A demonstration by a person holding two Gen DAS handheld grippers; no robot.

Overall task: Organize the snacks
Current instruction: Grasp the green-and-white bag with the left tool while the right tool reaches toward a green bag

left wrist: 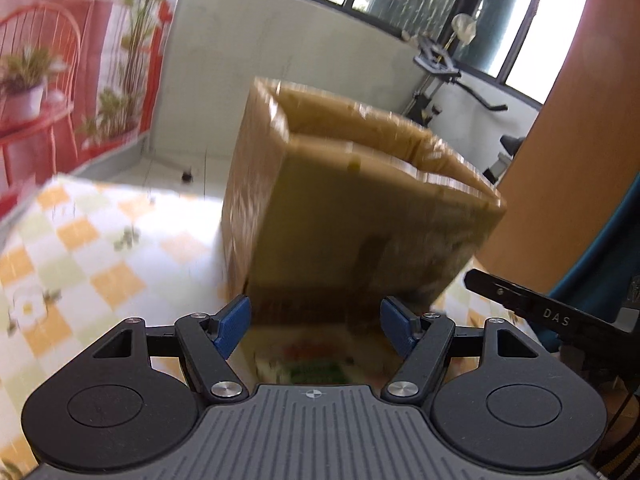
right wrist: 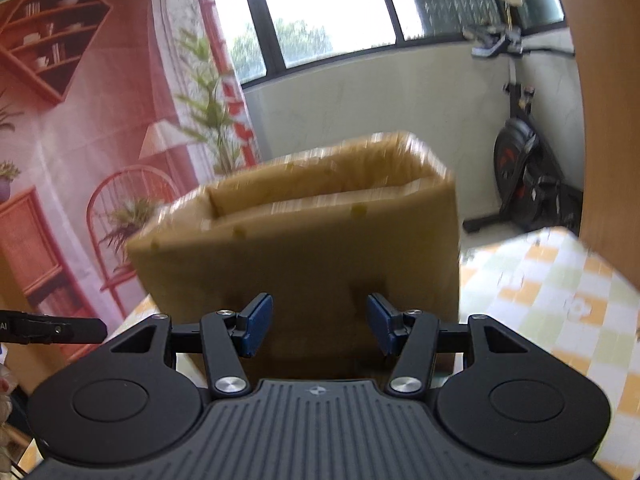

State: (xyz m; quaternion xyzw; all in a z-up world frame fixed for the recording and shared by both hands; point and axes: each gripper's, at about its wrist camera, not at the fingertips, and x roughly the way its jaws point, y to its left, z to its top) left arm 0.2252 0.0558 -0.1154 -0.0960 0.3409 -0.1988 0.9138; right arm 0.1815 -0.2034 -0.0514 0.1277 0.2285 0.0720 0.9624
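An open-topped brown cardboard box (left wrist: 352, 216) stands on the table with the checked orange, green and white cloth (left wrist: 100, 260), blurred by motion. My left gripper (left wrist: 316, 324) is open just short of the box's near wall. A blurred snack packet (left wrist: 312, 364) with red and green print lies low between its blue pads (left wrist: 234, 326), which do not press on it. In the right wrist view the same box (right wrist: 304, 248) fills the middle. My right gripper (right wrist: 320, 326) is open in front of it with nothing between its pads. Each view shows the other gripper's black finger at its edge.
A red printed backdrop (right wrist: 80, 120) hangs behind the table on the left. An exercise bike (right wrist: 524, 184) stands by the white wall under the windows. A wooden panel (left wrist: 580, 140) rises on the right, with something teal (left wrist: 600, 260) below it.
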